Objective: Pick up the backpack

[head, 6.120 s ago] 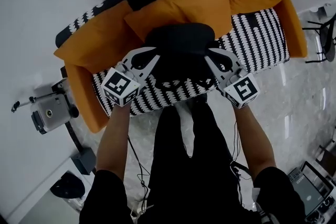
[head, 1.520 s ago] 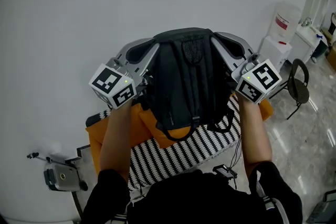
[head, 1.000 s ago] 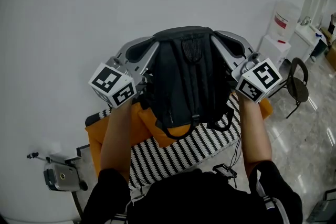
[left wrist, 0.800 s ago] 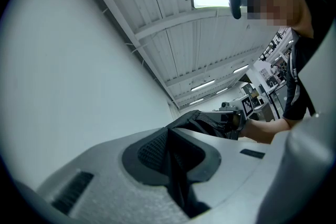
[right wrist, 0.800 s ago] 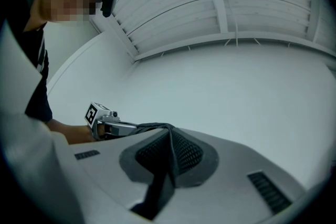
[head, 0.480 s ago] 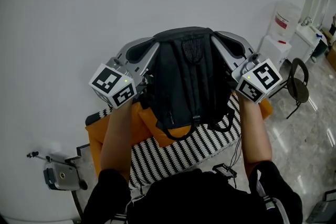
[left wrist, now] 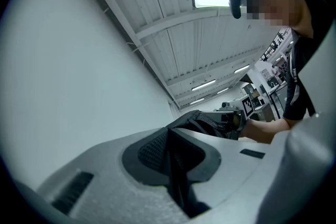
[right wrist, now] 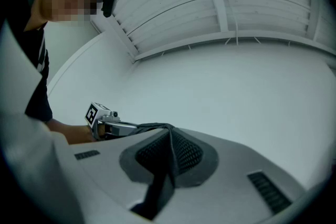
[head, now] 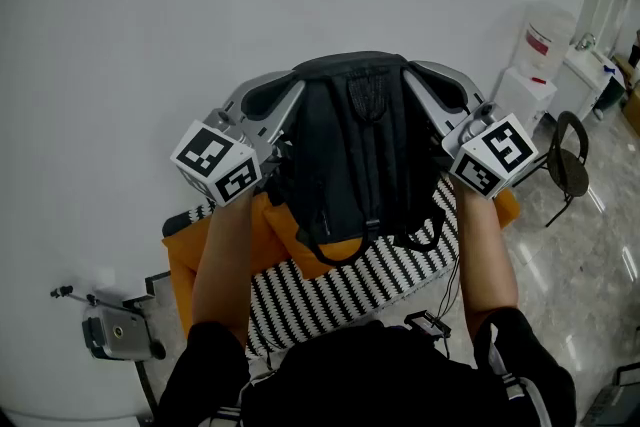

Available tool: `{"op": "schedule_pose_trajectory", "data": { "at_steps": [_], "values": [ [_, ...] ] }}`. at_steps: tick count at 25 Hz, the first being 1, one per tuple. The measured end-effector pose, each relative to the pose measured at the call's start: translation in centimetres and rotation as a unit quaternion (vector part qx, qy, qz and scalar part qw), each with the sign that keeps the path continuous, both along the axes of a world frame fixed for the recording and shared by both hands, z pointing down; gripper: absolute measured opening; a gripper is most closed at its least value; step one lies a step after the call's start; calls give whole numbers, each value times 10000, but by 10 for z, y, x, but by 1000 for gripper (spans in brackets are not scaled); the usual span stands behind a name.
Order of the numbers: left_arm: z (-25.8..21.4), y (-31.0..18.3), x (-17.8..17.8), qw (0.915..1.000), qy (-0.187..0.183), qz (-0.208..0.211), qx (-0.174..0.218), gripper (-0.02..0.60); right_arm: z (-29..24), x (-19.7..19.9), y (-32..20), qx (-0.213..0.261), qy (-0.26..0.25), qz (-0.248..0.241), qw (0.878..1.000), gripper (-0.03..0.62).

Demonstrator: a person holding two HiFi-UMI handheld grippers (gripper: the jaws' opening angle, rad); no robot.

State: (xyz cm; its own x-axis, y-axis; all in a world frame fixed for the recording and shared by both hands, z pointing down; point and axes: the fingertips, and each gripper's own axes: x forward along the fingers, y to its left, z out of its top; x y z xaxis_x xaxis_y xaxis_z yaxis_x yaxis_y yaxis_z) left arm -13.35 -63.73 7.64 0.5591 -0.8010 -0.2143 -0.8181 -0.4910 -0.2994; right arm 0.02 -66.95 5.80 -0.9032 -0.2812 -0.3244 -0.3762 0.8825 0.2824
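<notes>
Your backpack [head: 355, 155] hangs between your left gripper [head: 293, 93] and right gripper [head: 412, 80], above the sofa [head: 340, 293]; a chair [head: 568, 170] stands on the floor to the sofa's right.

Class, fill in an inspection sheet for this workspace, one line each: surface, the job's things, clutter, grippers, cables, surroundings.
Surface: striped sofa seat with orange cushions.
Job's things: black backpack, held up in front of the wall and above the sofa.
Clutter: grey device on the floor left of the sofa.
Grippers: left gripper and right gripper, each shut on dark fabric at the backpack's top.
Cables: thin black cable beside the person's right arm.
Surroundings: white wall, water dispenser, black chair.
</notes>
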Motion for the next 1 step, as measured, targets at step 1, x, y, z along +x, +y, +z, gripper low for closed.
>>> {"op": "schedule_pose_trajectory", "data": {
  "at_steps": [1],
  "values": [
    [0, 0, 0, 10000, 1, -2, -2, 38, 0, 0, 0, 0, 0, -2, 10000, 38]
  ]
}}
